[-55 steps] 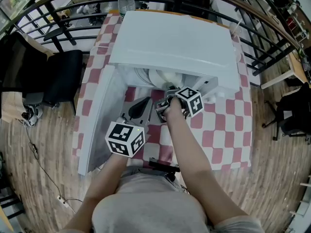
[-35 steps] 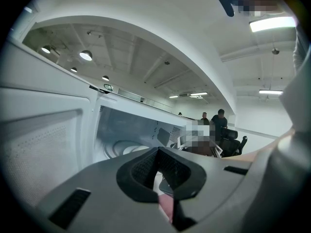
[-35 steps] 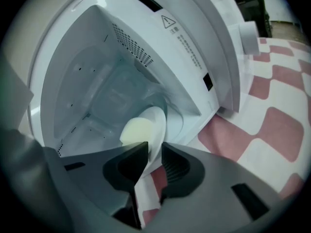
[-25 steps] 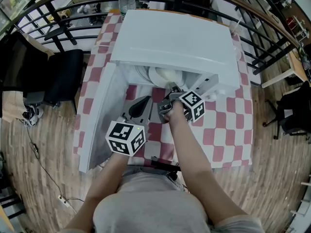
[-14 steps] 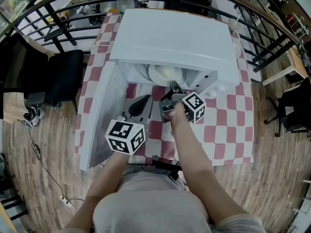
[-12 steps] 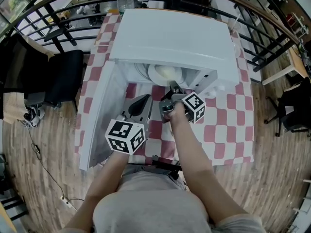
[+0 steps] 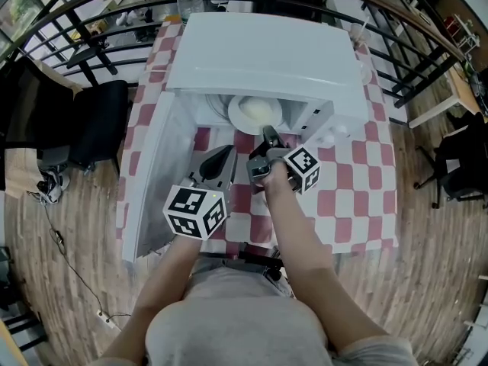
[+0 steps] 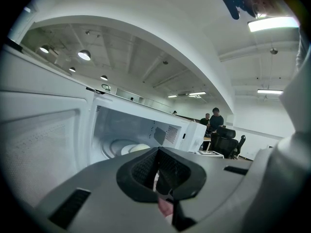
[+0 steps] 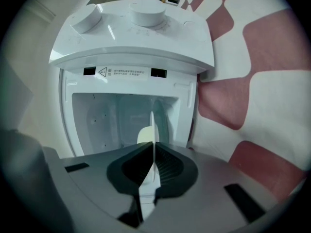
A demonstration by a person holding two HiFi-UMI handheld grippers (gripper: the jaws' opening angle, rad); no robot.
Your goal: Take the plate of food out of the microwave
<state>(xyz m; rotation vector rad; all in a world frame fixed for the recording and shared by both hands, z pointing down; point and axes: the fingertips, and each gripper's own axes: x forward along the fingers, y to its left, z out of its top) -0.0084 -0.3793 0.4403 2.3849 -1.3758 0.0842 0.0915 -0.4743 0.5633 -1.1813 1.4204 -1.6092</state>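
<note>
A person stands at a counter (image 7: 352,198) covered in a red-and-white checked cloth, a claw in each hand, facing a white microwave (image 7: 267,52) whose door (image 7: 156,180) hangs open to the left. The right claw (image 7: 267,134) reaches to the mouth of the oven and is pinching the near rim of a white plate (image 7: 238,113), which shows edge-on between the pads in the right gripper view. The plate, carrying a pale mound of food (image 7: 260,111), sits at the front of the microwave's cavity, partly under its top. The left claw (image 7: 220,158) is held just beside the open door, pads pressed together with nothing between them. A black chair (image 7: 97,120) stands on the wooden floor at left.
</note>
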